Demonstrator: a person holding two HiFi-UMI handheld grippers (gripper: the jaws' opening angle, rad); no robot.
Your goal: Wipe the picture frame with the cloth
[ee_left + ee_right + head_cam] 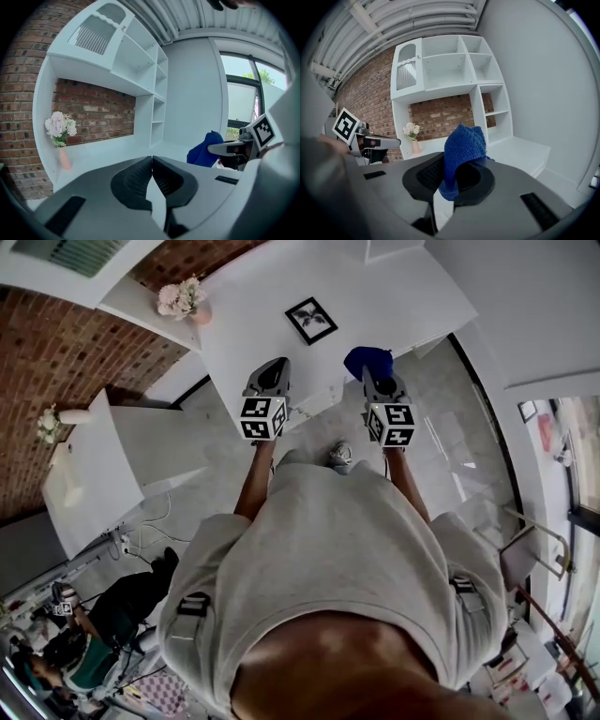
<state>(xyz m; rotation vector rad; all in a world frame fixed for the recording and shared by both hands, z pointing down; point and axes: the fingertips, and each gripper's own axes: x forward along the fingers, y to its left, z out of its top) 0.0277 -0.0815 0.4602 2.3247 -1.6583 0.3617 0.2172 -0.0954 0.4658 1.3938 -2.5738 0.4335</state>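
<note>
Clearly the white counter [253,301] is the biggest thing here. The picture frame [310,320] sits on it, just ahead of both tools and touched by neither. The right gripper [448,176] is clamped on the blue cloth [462,145], which bunches above its jaws. The left gripper [151,164] is pressed closed with nothing in it. Wiping well likely means laying the cloth flat on the frame and steadying the frame's edge. Behind, a small pink vase [202,313] holds pale flowers [180,296].
</note>
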